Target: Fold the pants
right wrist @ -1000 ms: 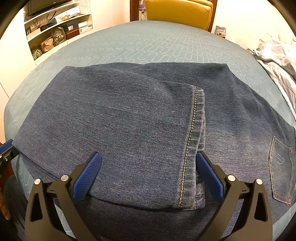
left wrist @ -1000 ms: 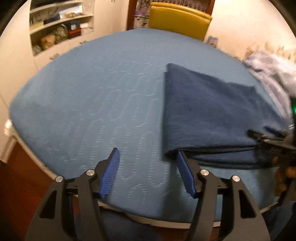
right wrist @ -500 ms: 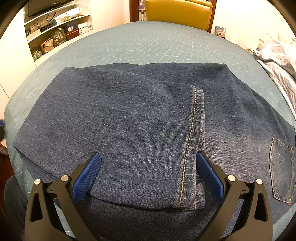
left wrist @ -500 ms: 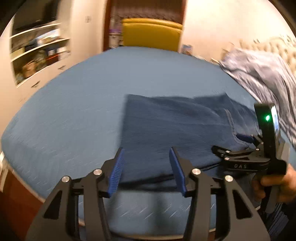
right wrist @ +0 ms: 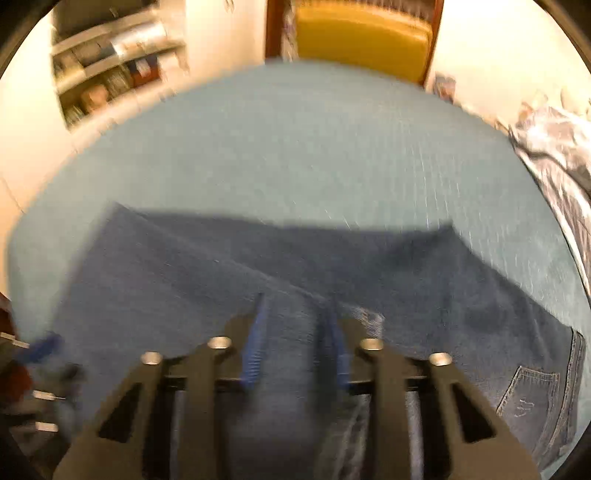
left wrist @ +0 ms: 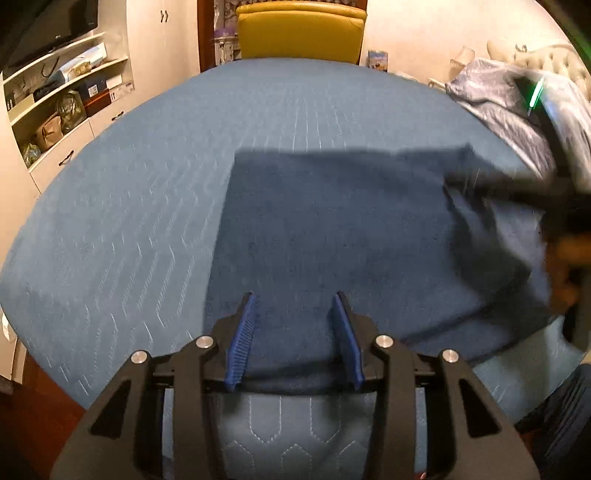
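Observation:
Dark blue jeans (left wrist: 332,229) lie partly folded on a blue quilted bed (left wrist: 129,221). My left gripper (left wrist: 295,339) is open, its blue pads astride the near edge of the jeans at their left end. In the right wrist view the jeans (right wrist: 166,280) show a back pocket (right wrist: 532,391) at the lower right. My right gripper (right wrist: 295,343) has its pads partly closed around the folded near edge; the view is blurred. The right gripper also shows as a blur in the left wrist view (left wrist: 517,184).
A yellow chair (left wrist: 301,31) stands past the bed's far edge. Wall shelves (left wrist: 62,96) with boxes and bags are at the left. A crumpled pale blanket (left wrist: 517,110) lies at the right. The bed's near edge drops to a dark wood floor (left wrist: 37,413).
My left gripper has moved right onto the near edge of the jeans and narrowed. My right gripper has narrowed around the folded edge, and both views blur with motion.

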Available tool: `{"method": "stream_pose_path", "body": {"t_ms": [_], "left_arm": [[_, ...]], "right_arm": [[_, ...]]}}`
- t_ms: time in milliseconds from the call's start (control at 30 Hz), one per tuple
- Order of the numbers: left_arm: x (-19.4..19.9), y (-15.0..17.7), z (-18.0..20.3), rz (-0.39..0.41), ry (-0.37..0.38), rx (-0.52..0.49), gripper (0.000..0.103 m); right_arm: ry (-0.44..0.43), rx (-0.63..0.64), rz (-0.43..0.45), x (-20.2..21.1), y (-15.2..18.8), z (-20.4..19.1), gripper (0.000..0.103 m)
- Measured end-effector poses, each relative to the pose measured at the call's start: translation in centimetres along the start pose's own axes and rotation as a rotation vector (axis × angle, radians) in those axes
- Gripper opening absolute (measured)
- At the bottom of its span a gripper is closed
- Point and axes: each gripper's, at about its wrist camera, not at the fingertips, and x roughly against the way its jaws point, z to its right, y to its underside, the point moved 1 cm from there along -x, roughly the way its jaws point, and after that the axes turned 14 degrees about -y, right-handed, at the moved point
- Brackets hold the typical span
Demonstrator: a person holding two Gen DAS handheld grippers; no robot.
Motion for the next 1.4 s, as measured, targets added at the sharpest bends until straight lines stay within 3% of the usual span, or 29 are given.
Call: {"method": "stream_pose_path", "body": {"t_ms": [33,167,267,333,367,467,600,633,700,767,867,933,967,1067,1233,1333,1400], "left_arm": [[0.2,-1.1,0.0,0.019,0.006,-0.004,0.044],[-1.9,-6.4,1.0,0.042,-0.001,-0.041,0.044],[-6.4,-9.7,2.0,-0.024,0.030,-0.070,0.042],[-8.5,-10.5,2.3,-0.063,0.041,-0.109,0.039],[-9.2,-10.7,2.3,-0.060,0.037,-0.127,0.031],[-10.1,-11.8,1.1,-0.061,0.029,-0.132,0.022],[-9.3,-12.4,-1.1,-0.060,-0.001,-0.043,0.024],[-8.6,-12.1,-1.2,-0.047,-0.007,-0.037,0.033],[-6.5,-10.6,-0.5,-0.018,0.025,-0.048,0.037],[-5.0,-8.1,0.1,-0.023,0.053,-0.067,0.047],[-4.1,-4.2,-0.6,-0.034,-0.047,-0.085,0.051],[-3.4,-2.3,-2.1,-0.027,-0.099,-0.052,0.066],[-3.0,-1.5,-3.1,-0.028,-0.108,-0.021,0.067],[-1.7,1.2,-6.1,-0.063,-0.094,0.079,0.069],[1.3,3.4,-8.0,-0.052,-0.146,0.125,0.066],[2.3,3.1,-8.3,-0.007,-0.066,0.168,0.065],[2.4,3.0,-7.4,0.002,-0.019,0.144,0.064]], "right_arm": [[-0.023,0.002,0.012,-0.3,0.5,0.4,0.021],[0.041,0.068,0.033,-0.3,1.2,-0.7,0.021],[0.030,0.040,0.041,-0.3,1.2,-0.5,0.021],[0.031,0.042,0.040,-0.3,1.3,-0.5,0.021],[0.029,0.041,0.041,-0.4,1.3,-0.5,0.021],[0.014,0.028,0.046,-0.6,1.5,-0.2,0.021],[0.012,0.036,0.051,-0.6,1.7,-0.1,0.021],[0.010,0.035,0.053,-0.6,1.8,-0.1,0.021],[0.012,0.037,0.053,-0.7,1.8,-0.1,0.021],[0.012,0.037,0.055,-0.6,2.0,-0.1,0.021],[0.010,0.039,0.055,-0.5,2.1,-0.1,0.021],[0.013,0.043,0.053,-0.6,2.1,-0.2,0.021],[0.014,0.045,0.052,-0.6,2.0,-0.2,0.021],[0.025,0.055,0.050,-0.7,1.9,-0.5,0.021],[0.038,0.090,0.042,-0.5,1.7,-1.3,0.022],[0.015,0.067,0.063,1.5,1.8,-1.3,0.030],[0.046,0.075,0.087,2.9,2.6,-1.5,0.037]]}}
